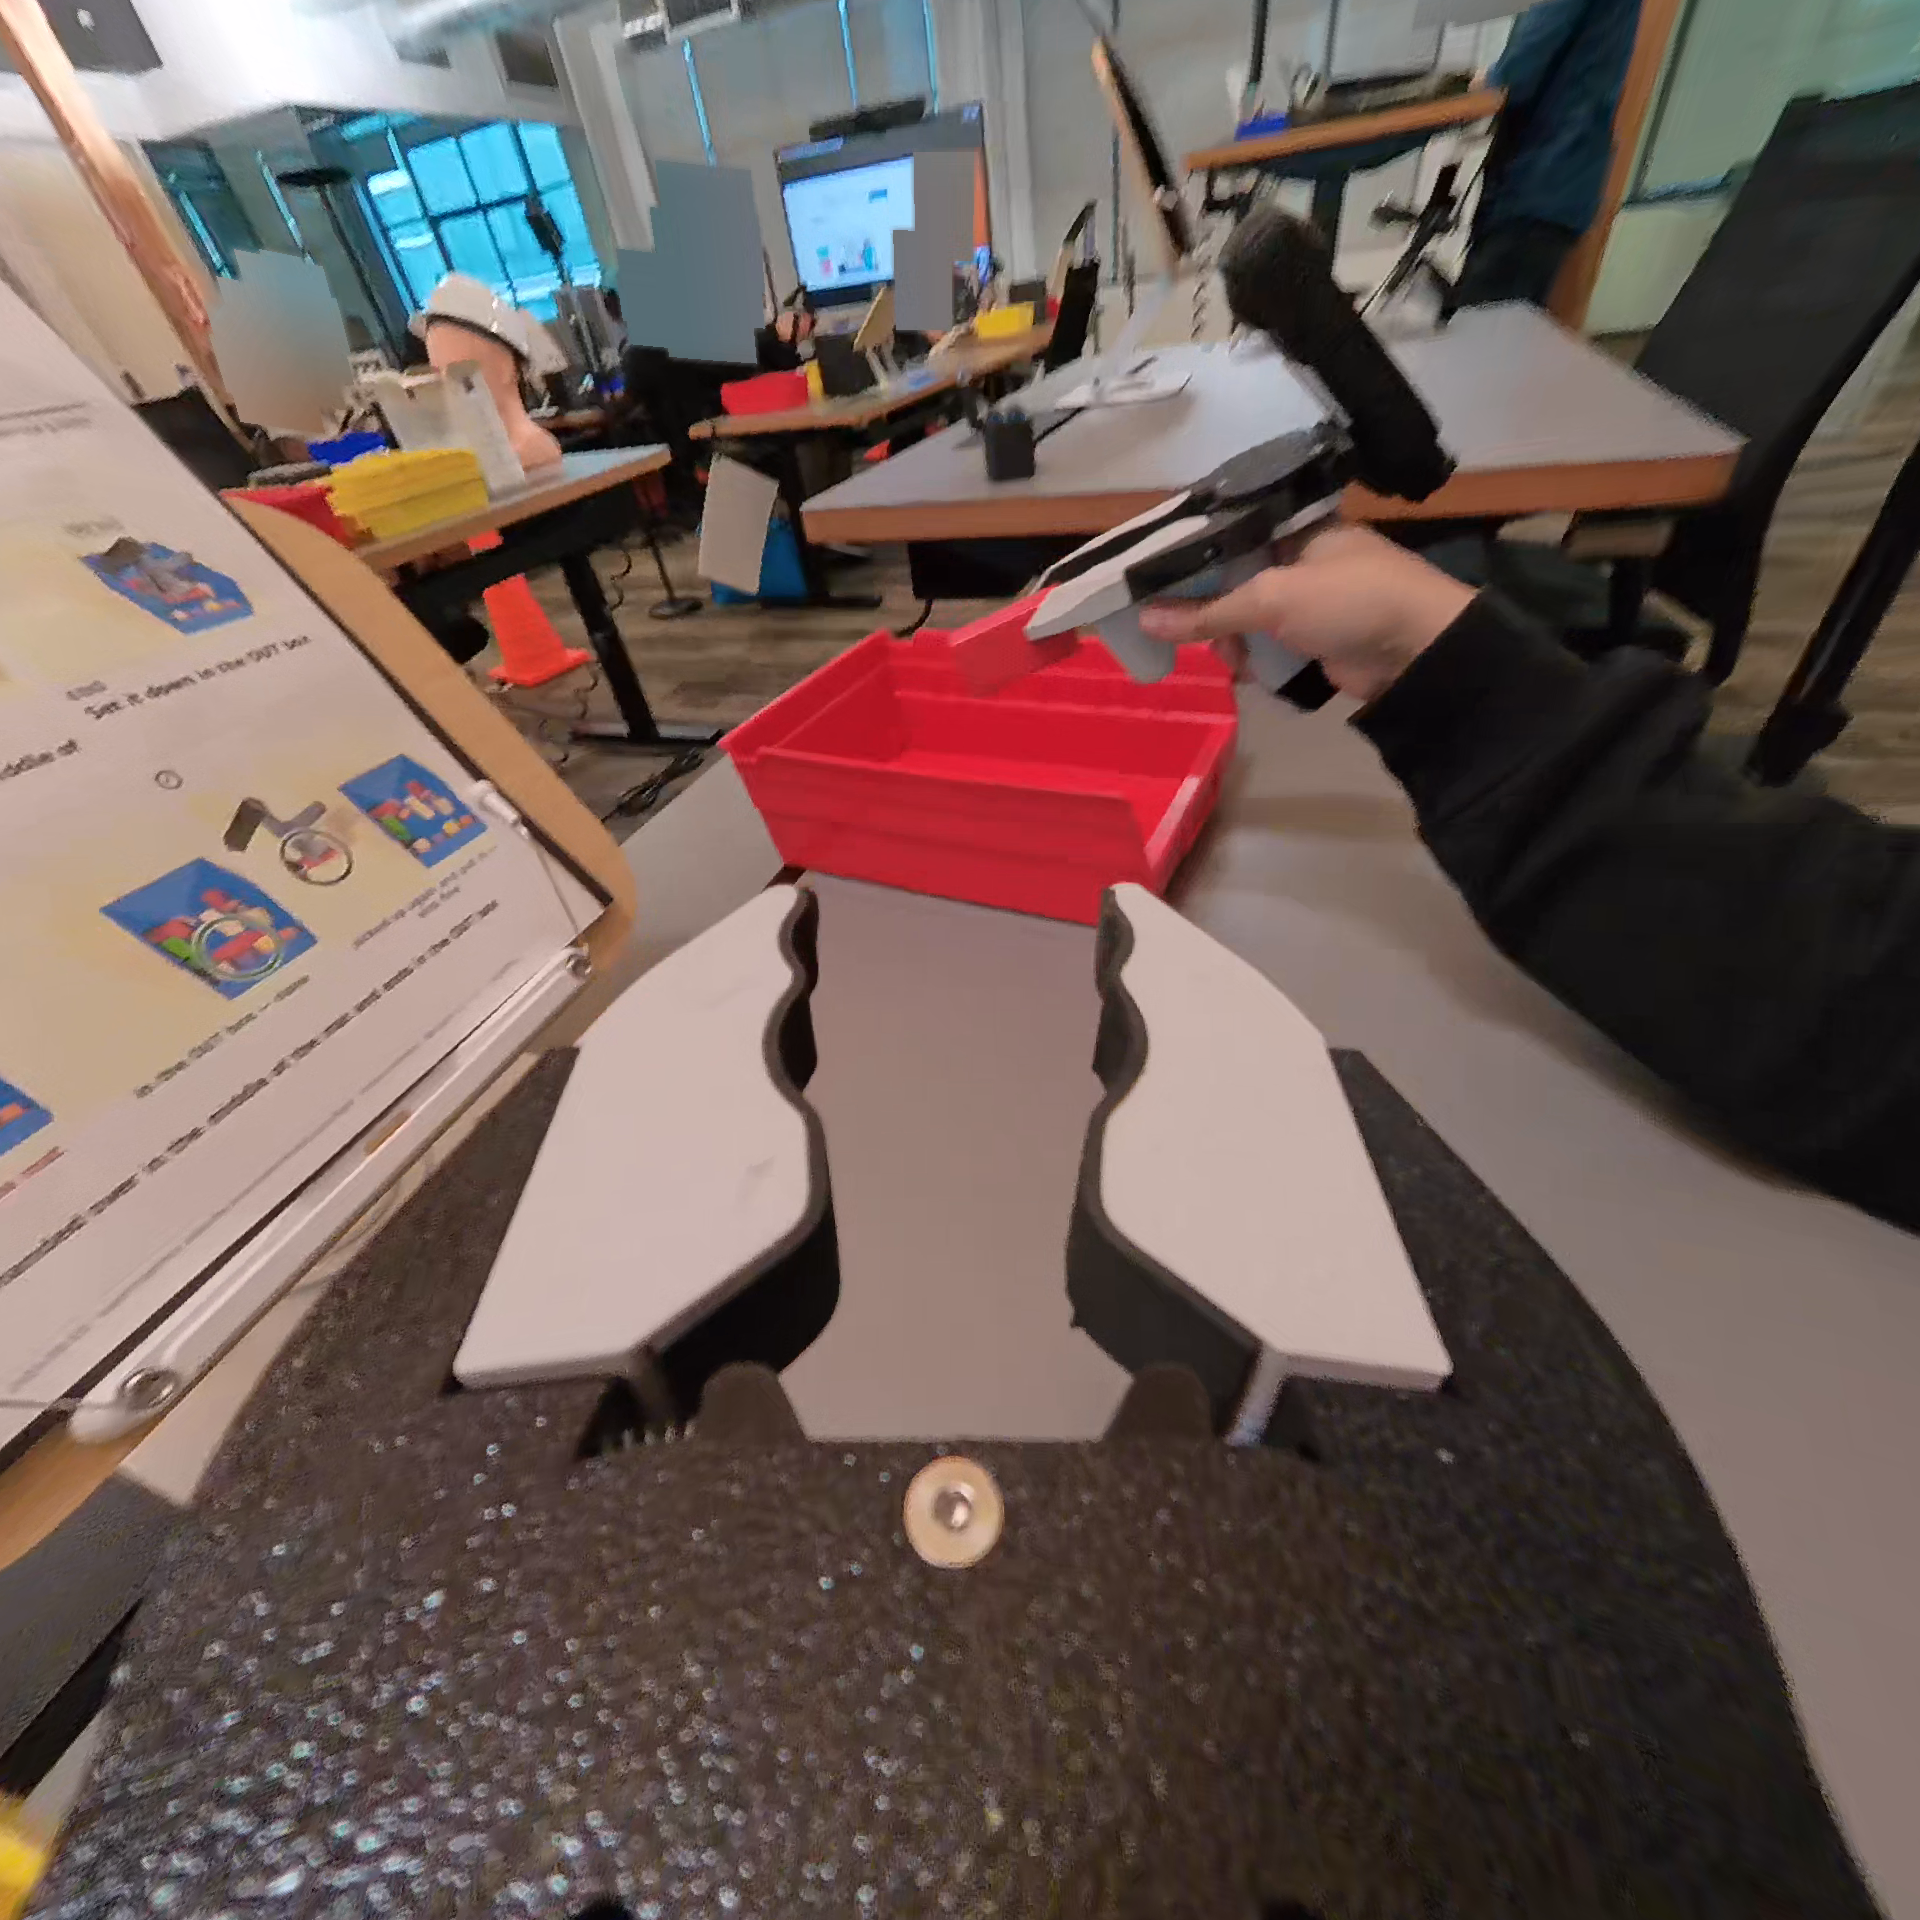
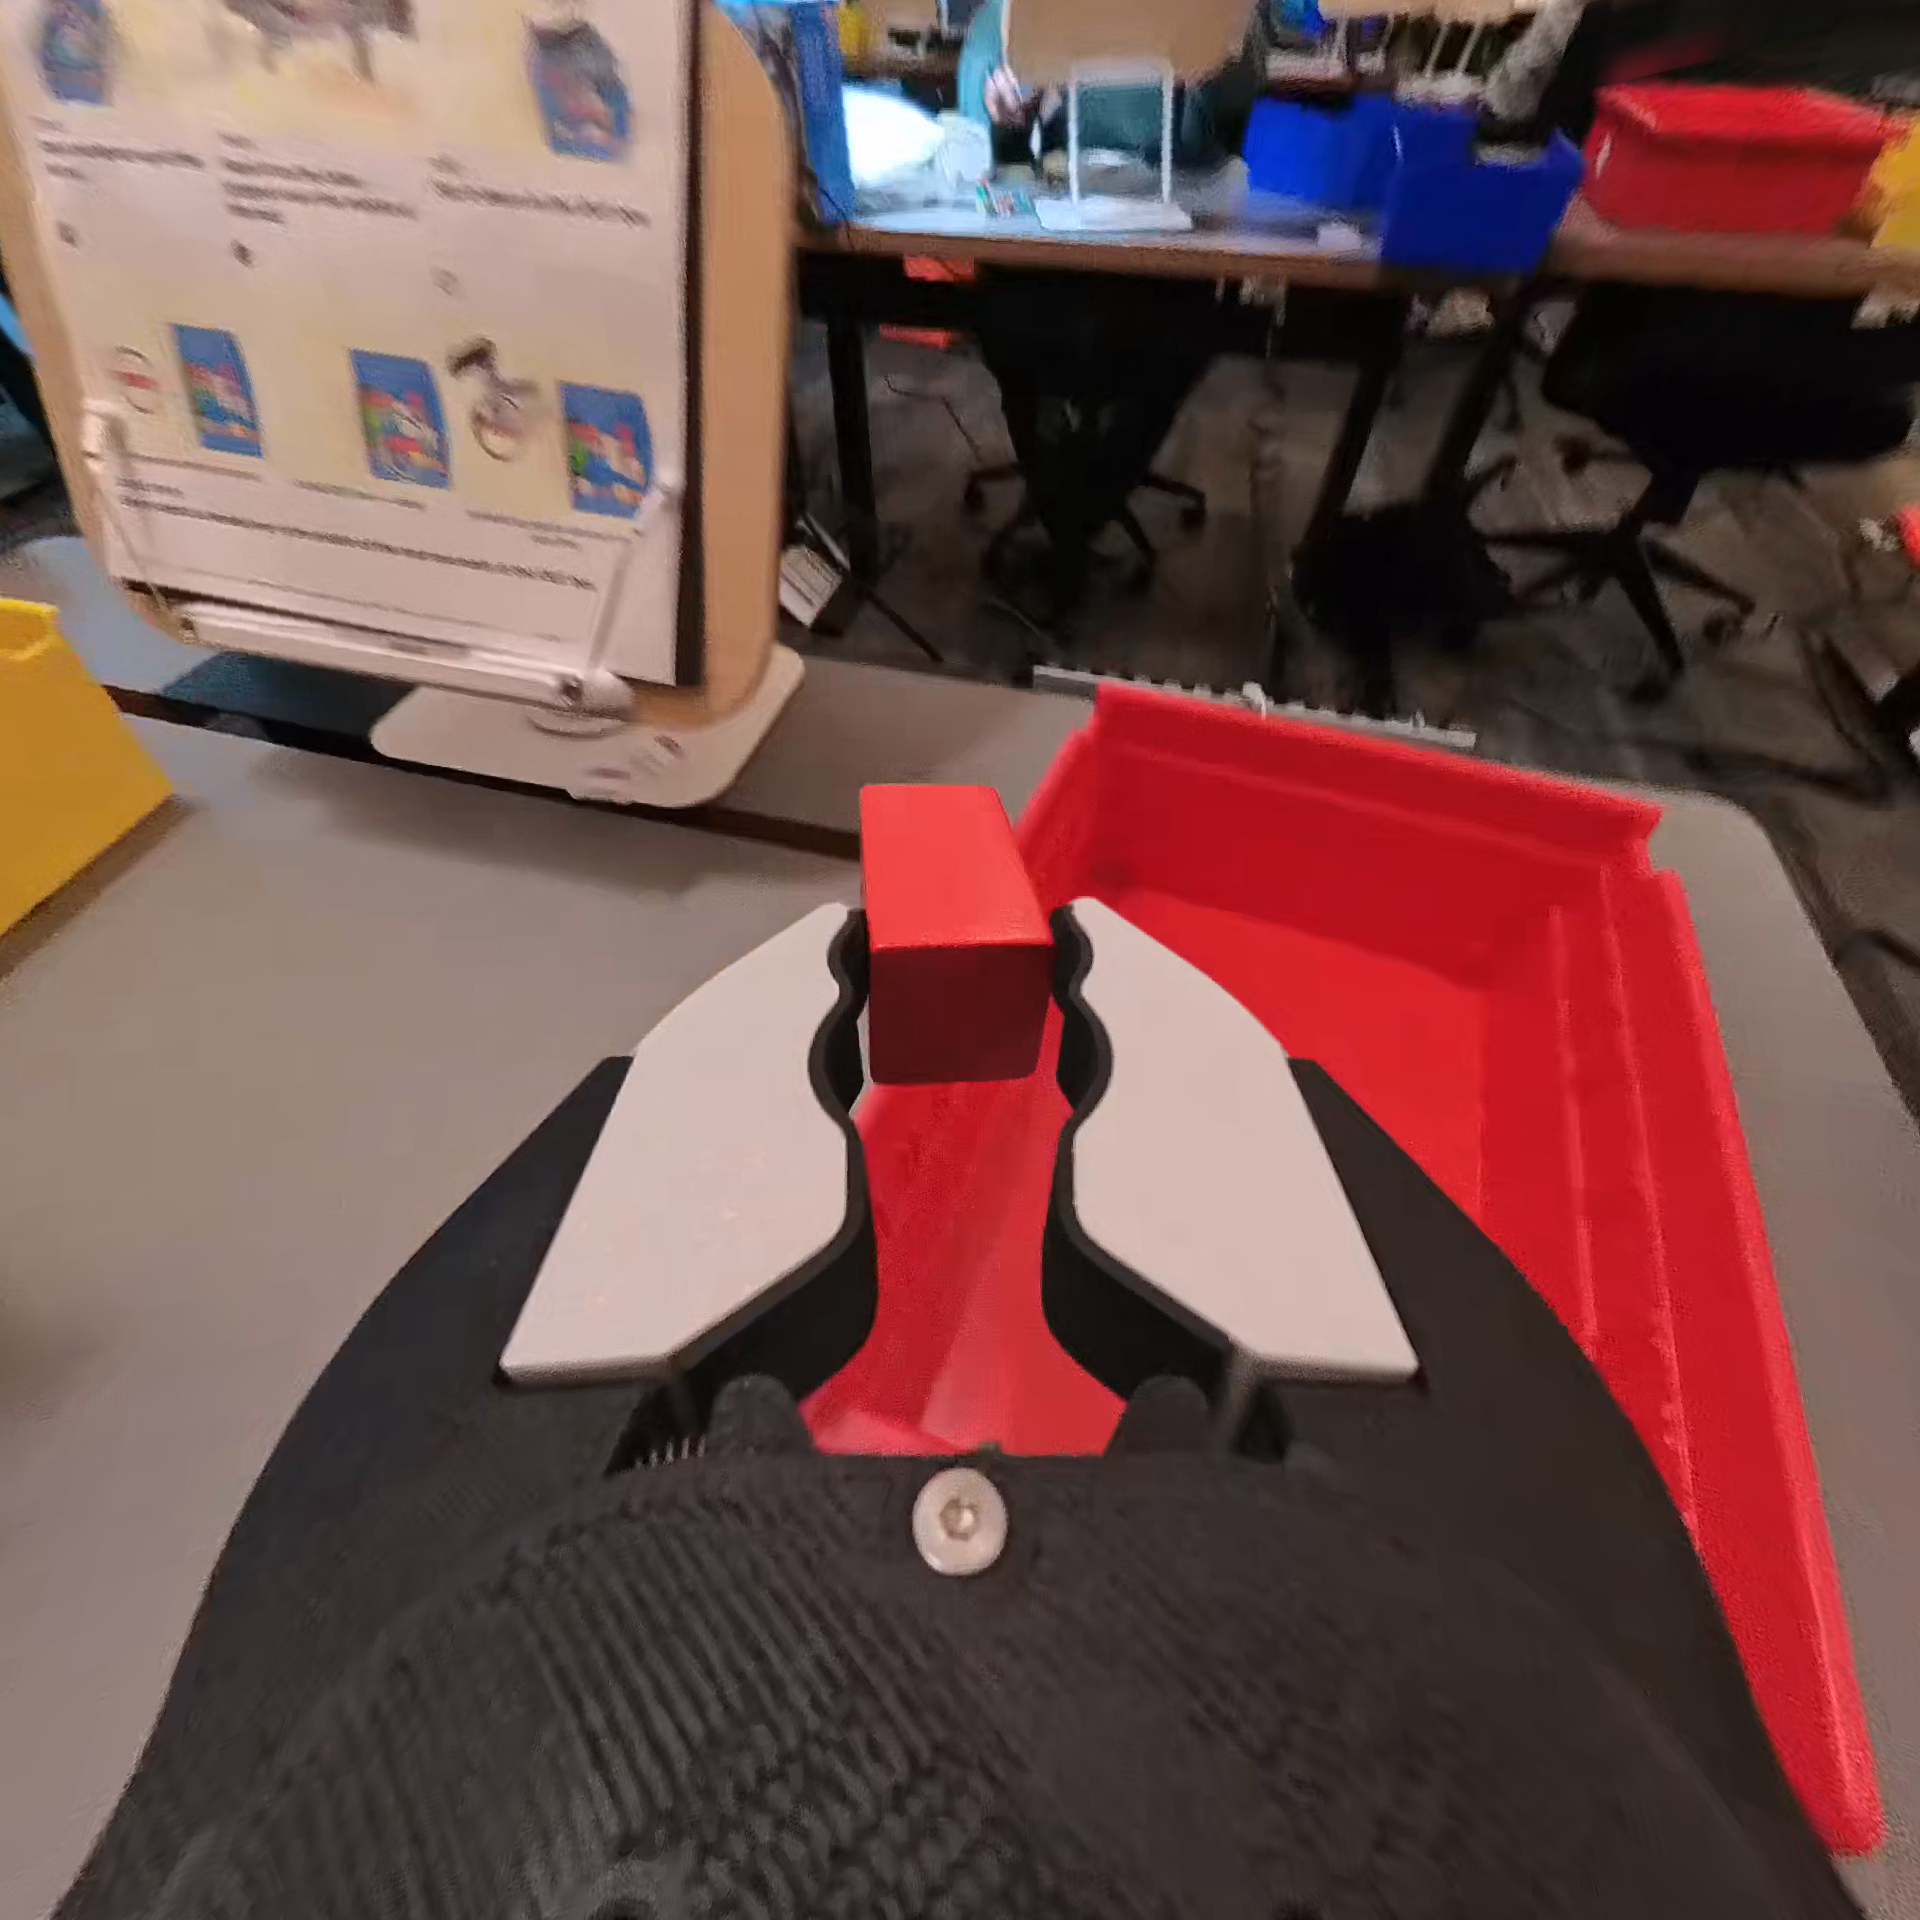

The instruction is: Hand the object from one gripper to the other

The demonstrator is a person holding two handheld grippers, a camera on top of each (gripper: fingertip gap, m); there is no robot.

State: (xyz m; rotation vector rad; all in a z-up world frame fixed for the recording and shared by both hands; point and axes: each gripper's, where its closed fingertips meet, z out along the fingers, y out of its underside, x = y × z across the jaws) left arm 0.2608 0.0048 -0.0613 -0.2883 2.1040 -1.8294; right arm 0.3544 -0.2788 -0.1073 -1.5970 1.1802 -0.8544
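- Block (image 2: 951,935): smooth, painted, slight sheen.
- Bin (image 2: 1621,1143): matt red plastic, finely ribbed.
- Table (image 2: 364,987): smooth grey, matt.
- My right gripper (image 2: 956,987) body: rough black, ridged.

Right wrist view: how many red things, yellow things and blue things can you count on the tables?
Red: 3, the block clamped in the right gripper, the red bin under it, and a far red bin.
Yellow: 1, a yellow bin at the left edge.
Blue: 2, blue bins on the far table.
Total: 6.
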